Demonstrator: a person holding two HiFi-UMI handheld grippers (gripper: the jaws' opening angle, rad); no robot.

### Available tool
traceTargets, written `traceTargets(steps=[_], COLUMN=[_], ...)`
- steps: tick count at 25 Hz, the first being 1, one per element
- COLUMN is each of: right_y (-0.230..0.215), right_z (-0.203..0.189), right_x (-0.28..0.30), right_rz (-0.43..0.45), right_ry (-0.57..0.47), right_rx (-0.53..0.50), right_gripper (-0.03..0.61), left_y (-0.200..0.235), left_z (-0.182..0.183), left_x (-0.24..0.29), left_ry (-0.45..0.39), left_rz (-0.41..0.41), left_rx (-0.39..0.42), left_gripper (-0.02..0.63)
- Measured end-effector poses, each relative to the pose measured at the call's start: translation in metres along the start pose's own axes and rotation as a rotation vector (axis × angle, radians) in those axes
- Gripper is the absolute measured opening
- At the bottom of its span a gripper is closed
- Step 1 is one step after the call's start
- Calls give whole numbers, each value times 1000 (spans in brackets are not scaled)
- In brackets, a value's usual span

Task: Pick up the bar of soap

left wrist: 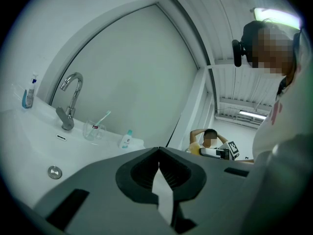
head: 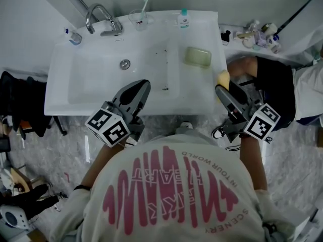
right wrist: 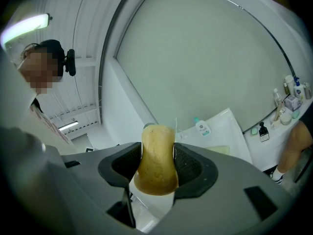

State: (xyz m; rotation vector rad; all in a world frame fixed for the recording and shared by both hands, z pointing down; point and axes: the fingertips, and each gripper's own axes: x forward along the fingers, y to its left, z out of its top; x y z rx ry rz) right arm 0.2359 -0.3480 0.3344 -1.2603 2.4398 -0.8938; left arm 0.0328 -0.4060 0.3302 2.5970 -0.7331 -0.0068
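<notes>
Right gripper (right wrist: pixel 157 148): jaws wide but not empty. The ribbed pads press either side of a yellow-amber bar of soap (right wrist: pixel 156 166), which stands on end between them. The pads look to be on its flat sides, probably the surest hold on something slick.

- Soap is clear of every surface, just off the washbasin's (head: pixel 60 97) front right corner. Pickup looks done.
- Left gripper (left wrist: pixel 158 154): jaws together, nothing in them. It hovers over the basin's front rim, probably parked out of the way.
- Pale green soap dish (head: pixel 197 57) on the basin's right ledge lies bare, likely the bar's resting place.
- Back ledge: faucet (head: pixel 101 16), glass with toothbrush (head: pixel 139 17), small bottle (head: pixel 184 19), all well apart from the grippers.
</notes>
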Motion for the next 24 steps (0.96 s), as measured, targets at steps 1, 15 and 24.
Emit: traceTargets(steps=[1,15,24], right_y=[2,7,7], right_z=[-1,-5,-3], right_x=[0,-2,-4], right_rz=[1,-8,-8], right_ry=[2,-1,-1], right_rx=[-6,-28,-31], right_gripper=[216,216,216], left_y=[0,-1,-3], left_z=[0,-1,1], left_x=[-1,-3,-3], left_ry=[-1,-2,-1], left_rz=[-2,-19,-16], left_rx=[1,-4,-10], left_gripper=[9,9,9])
